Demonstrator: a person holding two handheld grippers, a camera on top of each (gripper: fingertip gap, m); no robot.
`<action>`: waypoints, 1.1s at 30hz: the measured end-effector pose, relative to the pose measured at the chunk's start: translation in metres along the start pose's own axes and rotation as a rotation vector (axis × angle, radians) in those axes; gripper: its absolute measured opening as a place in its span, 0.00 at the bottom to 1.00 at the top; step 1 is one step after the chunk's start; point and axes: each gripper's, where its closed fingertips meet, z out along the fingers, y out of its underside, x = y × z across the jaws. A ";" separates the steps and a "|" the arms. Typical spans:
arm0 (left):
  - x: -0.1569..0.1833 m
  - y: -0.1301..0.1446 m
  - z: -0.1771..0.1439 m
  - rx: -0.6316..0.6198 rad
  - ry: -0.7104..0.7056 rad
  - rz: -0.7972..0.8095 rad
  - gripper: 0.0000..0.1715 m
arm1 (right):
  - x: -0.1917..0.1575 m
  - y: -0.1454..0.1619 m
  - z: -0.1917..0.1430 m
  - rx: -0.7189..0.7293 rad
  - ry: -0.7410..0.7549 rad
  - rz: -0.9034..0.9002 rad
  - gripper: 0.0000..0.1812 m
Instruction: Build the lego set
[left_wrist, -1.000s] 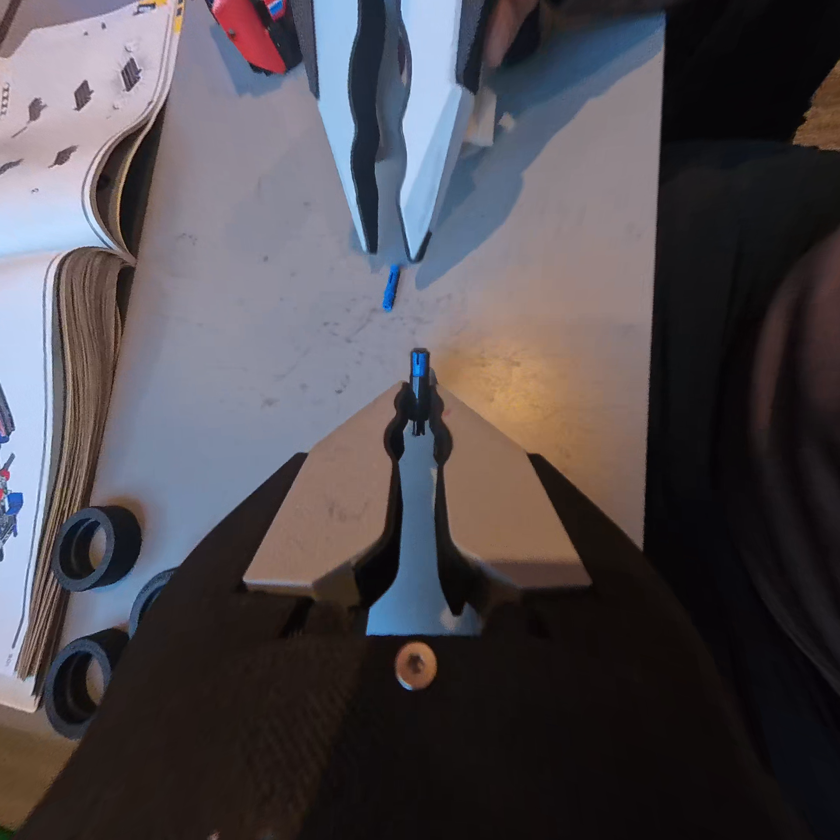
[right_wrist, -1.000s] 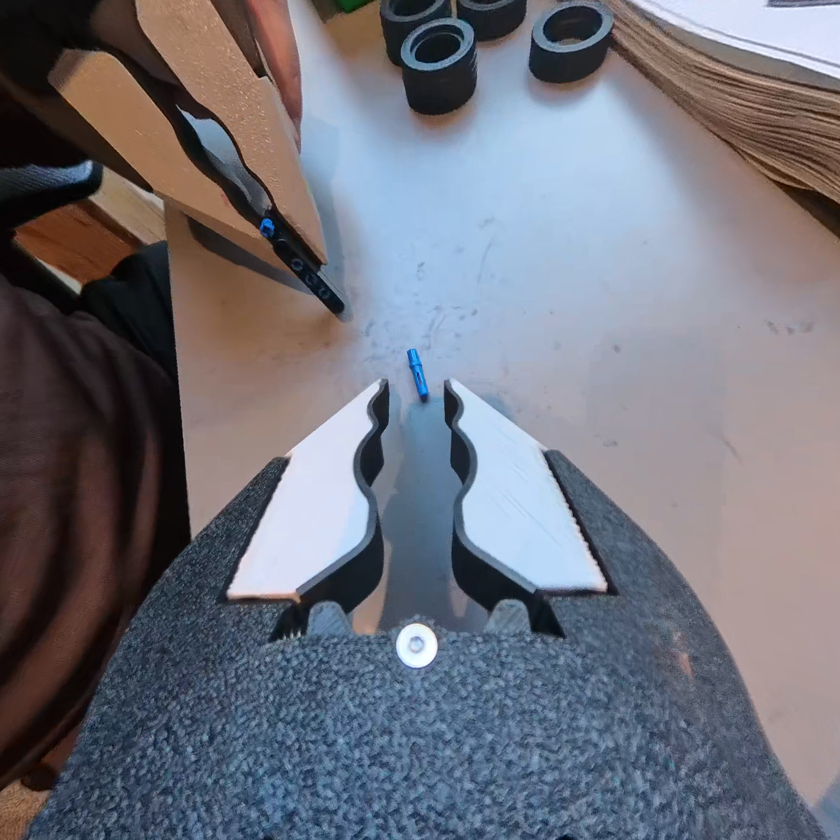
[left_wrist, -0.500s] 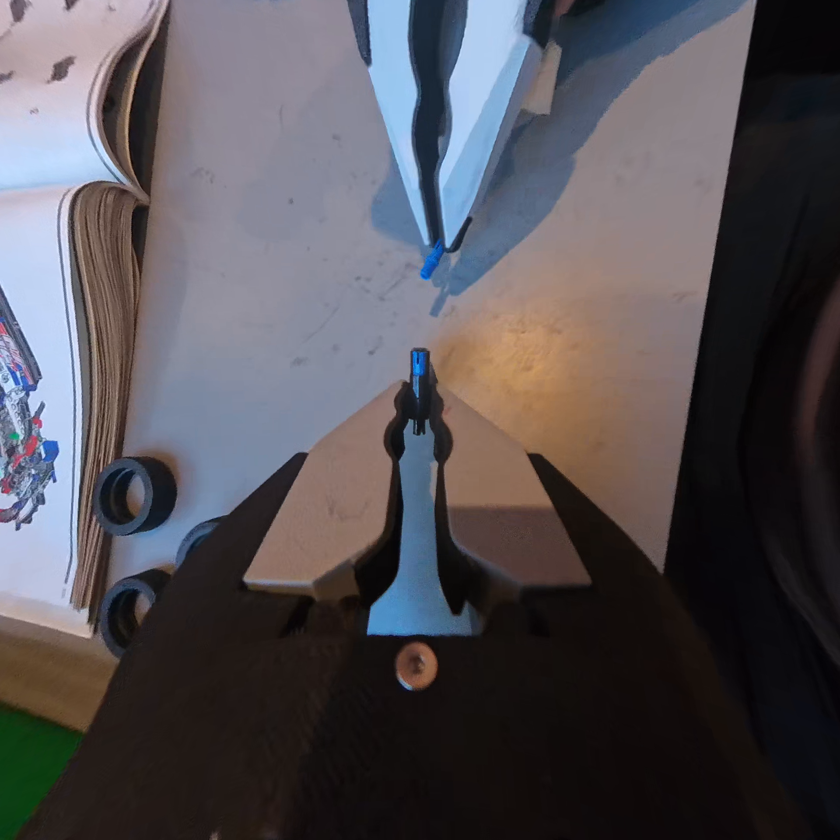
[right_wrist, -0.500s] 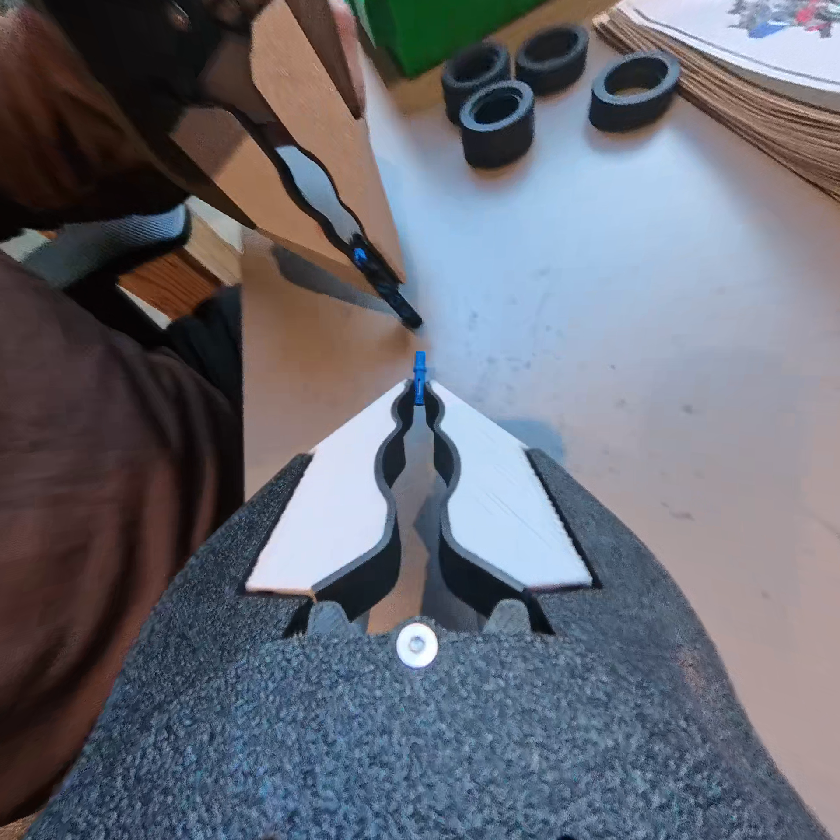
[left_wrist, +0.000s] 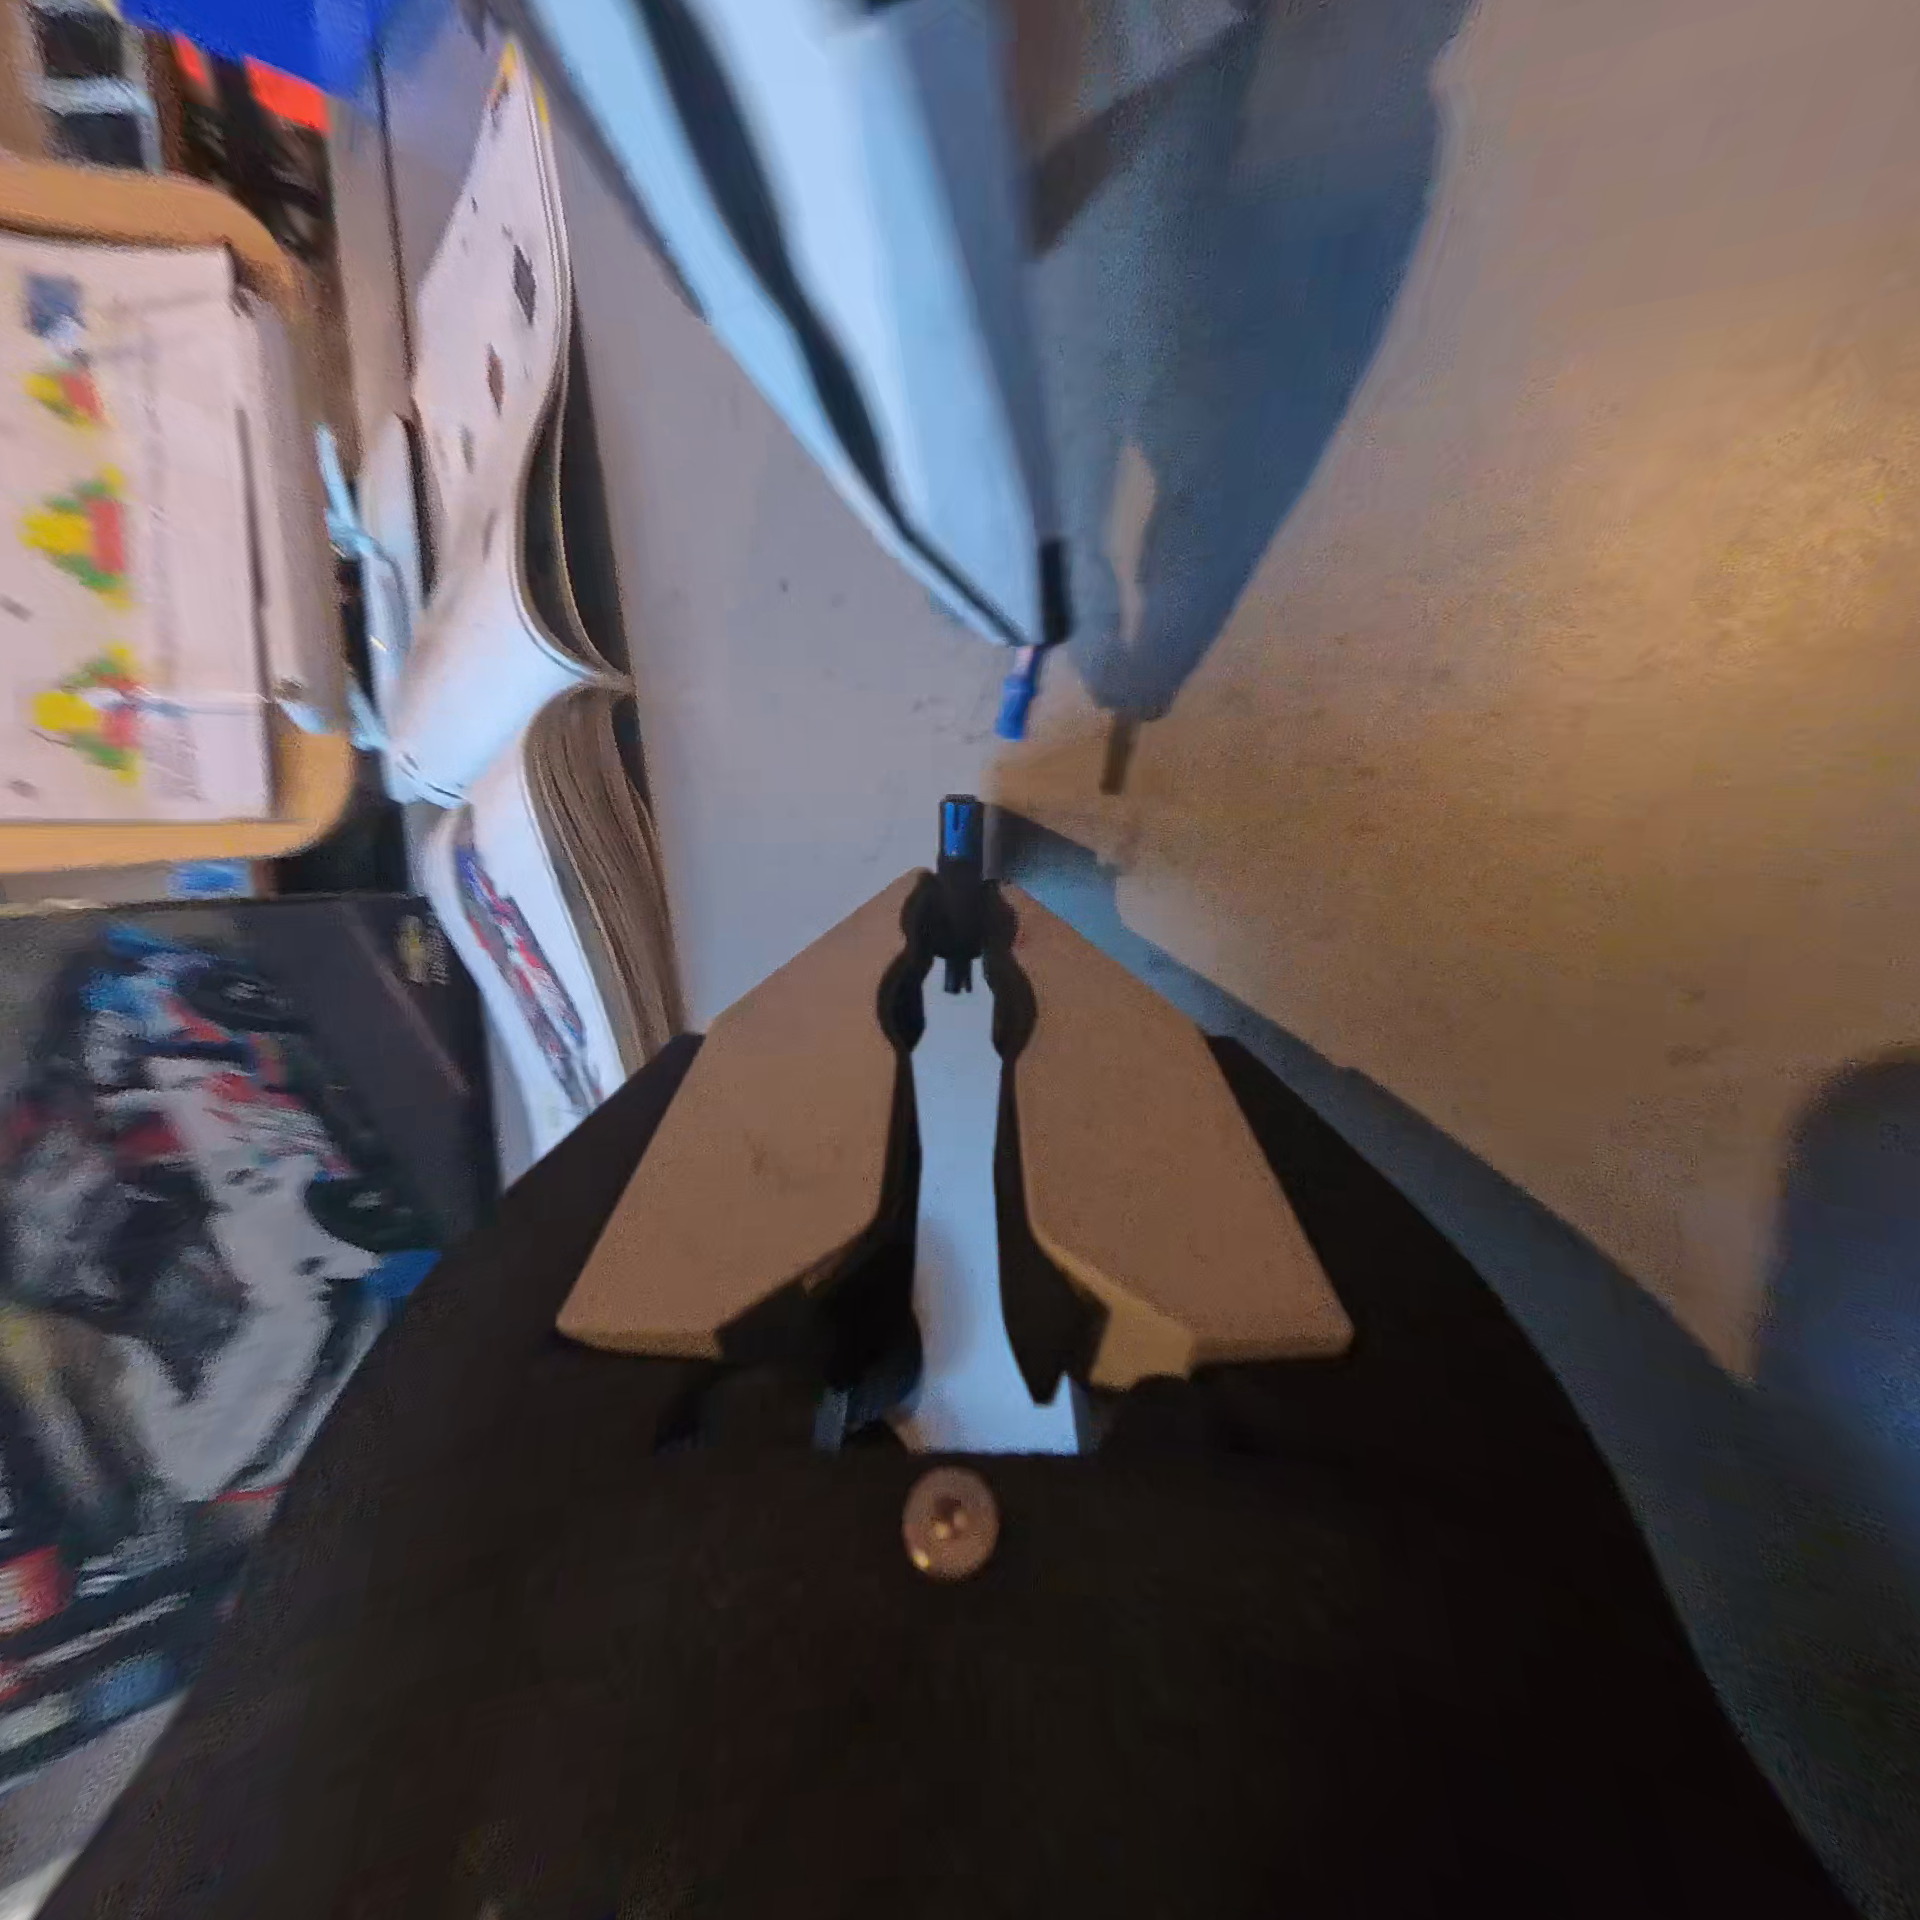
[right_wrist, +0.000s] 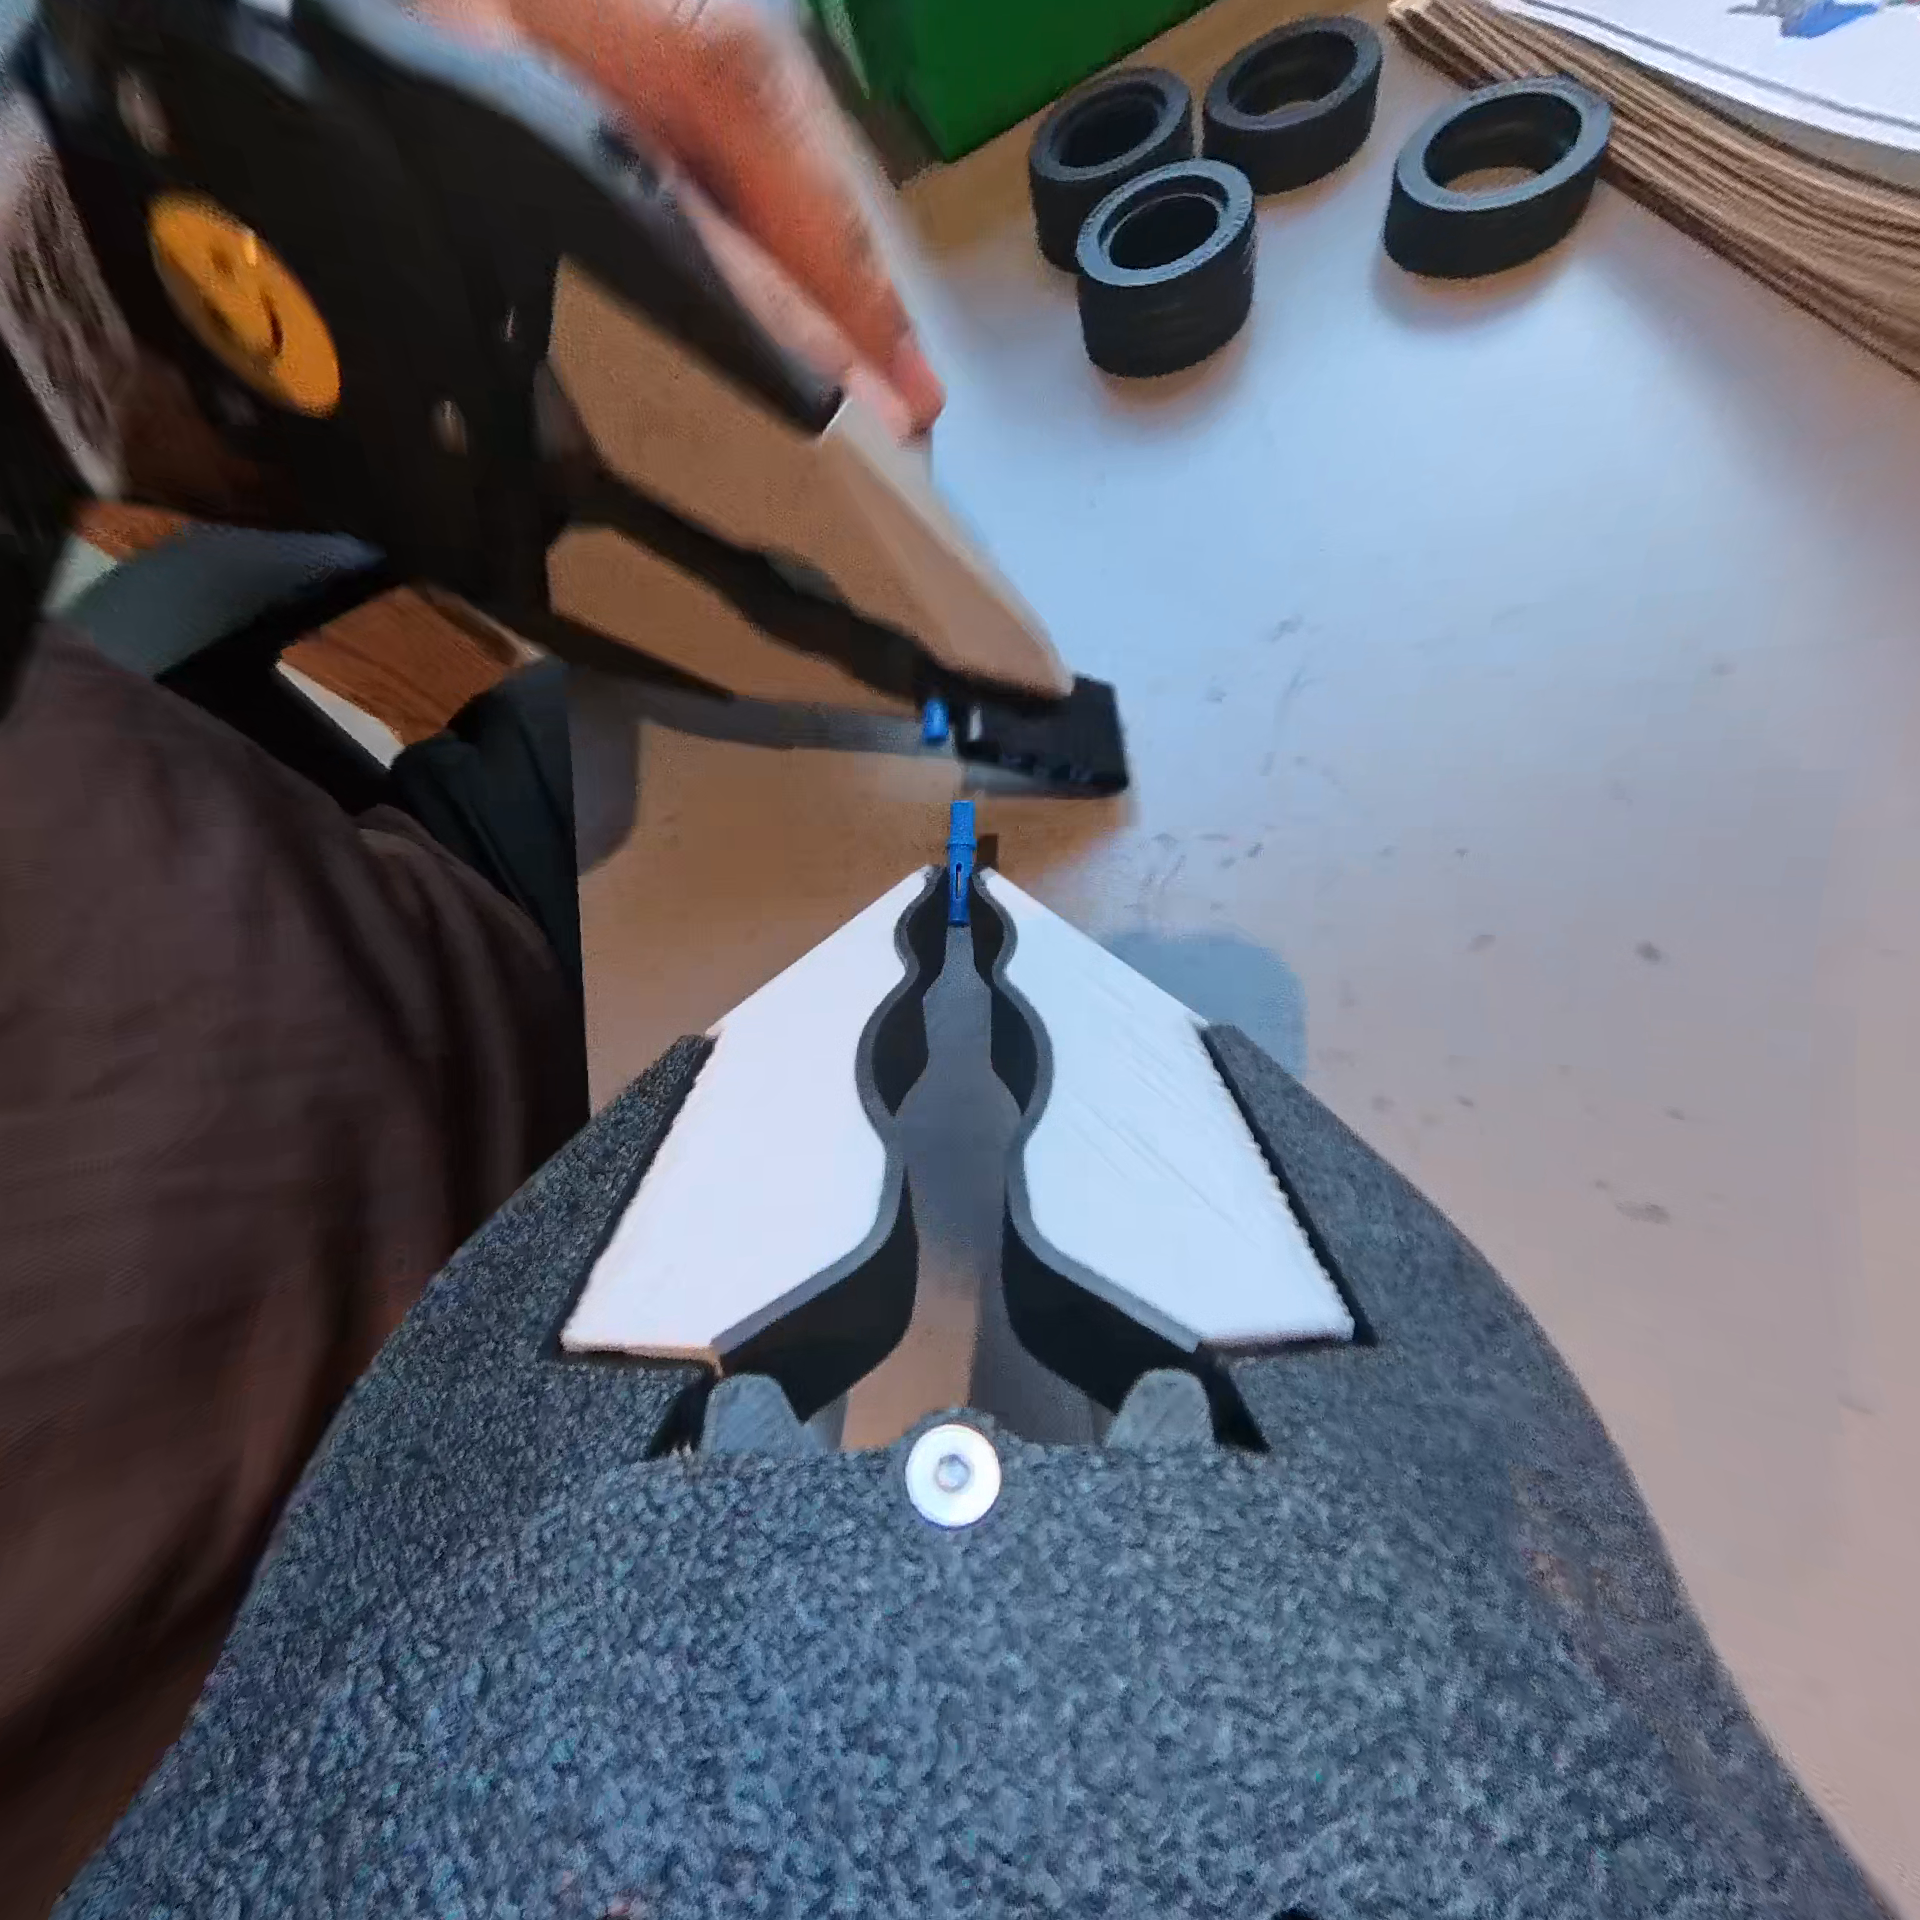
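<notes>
Left tool (left_wrist: 957, 883) clamped on black piece (left_wrist: 956, 914), right tool (left_wrist: 1023, 639) pinching blue pin (left_wrist: 1013, 701), open manual (left_wrist: 488, 582)

A pale, scuffed table (right_wrist: 1455, 727) is filling the scene. Warm light is tinting its near right area orange. A wooden floor (right_wrist: 384, 665) is showing beyond the table's left edge.

Legible text: none. Instruction booklet (left_wrist: 473, 582): printed diagrams only, blurred. Dark set box (left_wrist: 208, 1195): picture and a small emblem, too smeared to read. Pale printed sheet (left_wrist: 114, 540) with coloured figures: no readable characters. Tyres (right_wrist: 1164, 265): no markings discernible.
</notes>
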 end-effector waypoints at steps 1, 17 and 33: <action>0.004 -0.003 0.000 0.008 -0.027 0.045 0.03 | 0.001 -0.001 0.000 0.013 -0.008 0.024 0.02; 0.008 -0.013 0.004 0.046 -0.159 0.055 0.03 | -0.002 0.009 -0.001 -0.019 -0.048 0.053 0.02; 0.009 -0.017 0.008 0.015 -0.248 0.249 0.03 | -0.003 0.014 0.006 -0.073 -0.068 0.055 0.02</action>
